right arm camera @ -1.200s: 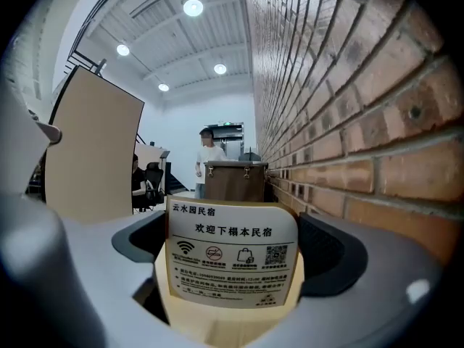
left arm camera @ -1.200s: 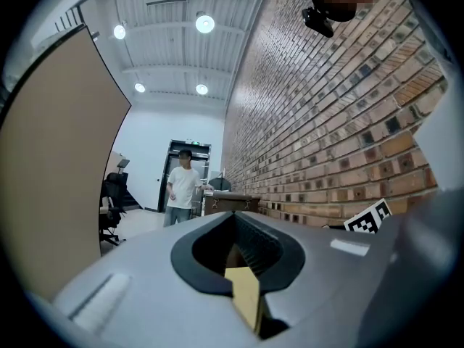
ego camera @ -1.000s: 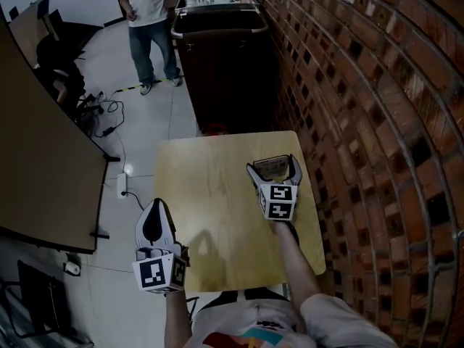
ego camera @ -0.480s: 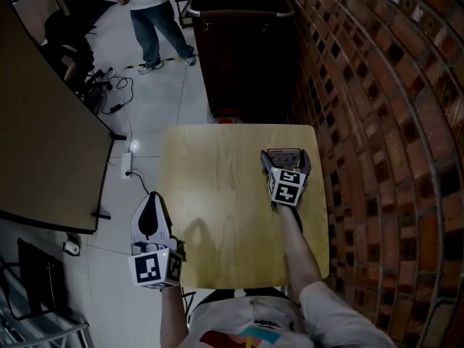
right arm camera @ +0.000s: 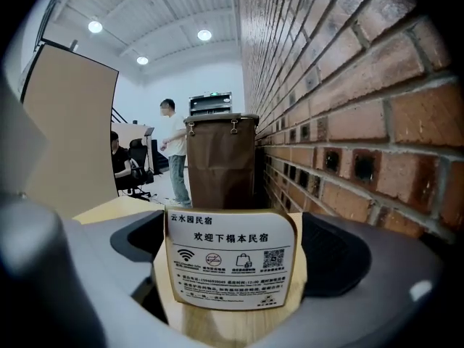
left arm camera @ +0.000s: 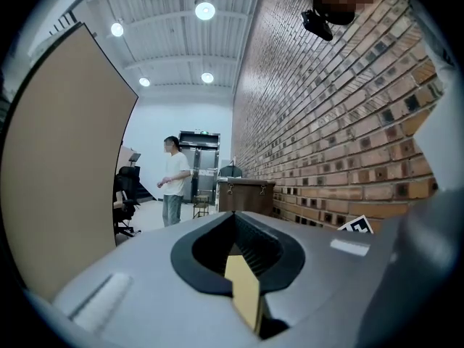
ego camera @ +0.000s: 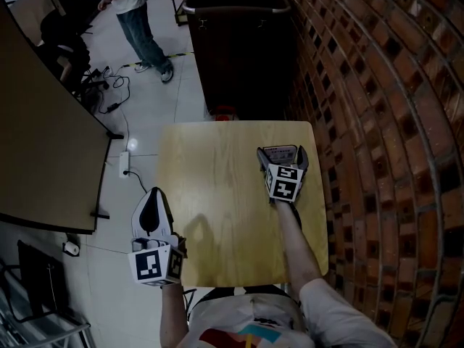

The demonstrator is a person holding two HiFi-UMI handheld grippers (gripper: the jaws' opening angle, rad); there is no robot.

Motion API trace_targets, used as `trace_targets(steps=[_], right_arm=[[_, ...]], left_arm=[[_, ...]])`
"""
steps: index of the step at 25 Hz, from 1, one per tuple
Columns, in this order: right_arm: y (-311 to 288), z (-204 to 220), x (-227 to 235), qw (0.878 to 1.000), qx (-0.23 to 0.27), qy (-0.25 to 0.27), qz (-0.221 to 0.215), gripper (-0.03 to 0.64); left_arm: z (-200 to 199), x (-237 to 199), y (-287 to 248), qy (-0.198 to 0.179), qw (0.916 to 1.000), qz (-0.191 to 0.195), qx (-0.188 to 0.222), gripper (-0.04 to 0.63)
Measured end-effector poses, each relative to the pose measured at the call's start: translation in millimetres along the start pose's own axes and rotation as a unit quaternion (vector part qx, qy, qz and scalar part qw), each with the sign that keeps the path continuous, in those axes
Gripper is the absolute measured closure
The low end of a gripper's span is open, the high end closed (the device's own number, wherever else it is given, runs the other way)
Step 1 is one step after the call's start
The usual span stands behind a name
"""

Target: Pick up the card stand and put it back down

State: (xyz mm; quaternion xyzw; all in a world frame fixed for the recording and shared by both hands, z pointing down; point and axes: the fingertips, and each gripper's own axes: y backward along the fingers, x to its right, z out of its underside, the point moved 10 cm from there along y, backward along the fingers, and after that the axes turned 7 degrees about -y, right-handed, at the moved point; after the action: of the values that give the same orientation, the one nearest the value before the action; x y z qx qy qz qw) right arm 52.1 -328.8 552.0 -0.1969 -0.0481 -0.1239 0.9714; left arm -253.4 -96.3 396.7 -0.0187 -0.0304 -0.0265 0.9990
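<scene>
A card stand [ego camera: 280, 153], a printed white card in a wooden base, stands near the right edge of the light wooden table [ego camera: 210, 194]. My right gripper [ego camera: 282, 151] has a jaw on each side of it and looks shut on it. In the right gripper view the card stand [right arm camera: 232, 259] fills the gap between the two dark jaws of the right gripper [right arm camera: 233, 249], its print facing the camera. I cannot tell whether the base touches the table. My left gripper [ego camera: 152, 194] hangs off the table's left edge, shut and holding nothing; the left gripper [left arm camera: 239, 249] points along the brick wall.
A brick wall [ego camera: 377, 122] runs close along the table's right side. A tall dark brown bin [ego camera: 239, 49] stands just beyond the far edge. A tan partition [ego camera: 43, 143] is at the left, with cables [ego camera: 109, 96] on the floor. A person [ego camera: 141, 20] walks at the back.
The head view has shifted a little. My right gripper stays round the card stand at about the same spot on the table. The person at the back has stepped to the left.
</scene>
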Motion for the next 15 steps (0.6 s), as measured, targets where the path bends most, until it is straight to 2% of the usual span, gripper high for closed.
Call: trace_targets(steps=[7,10,15], right_arm=[[25,-20,-3,0.999,0.041,-0.017,-0.009,0.057],[49,-48,-7,0.995,0.095,-0.037,-0.021,0.057],[118,-113,-22,0.976,0.201,-0.037,-0.072,0.057]], left_arm=[[-3,4,6,0.000,0.9999,0.014,0.009,0.601],[-11,6,9,0.002,0.9996,0.014,0.024,0.601],[-25,14,20,0.005,0.9987,0.022,0.046,0.601]])
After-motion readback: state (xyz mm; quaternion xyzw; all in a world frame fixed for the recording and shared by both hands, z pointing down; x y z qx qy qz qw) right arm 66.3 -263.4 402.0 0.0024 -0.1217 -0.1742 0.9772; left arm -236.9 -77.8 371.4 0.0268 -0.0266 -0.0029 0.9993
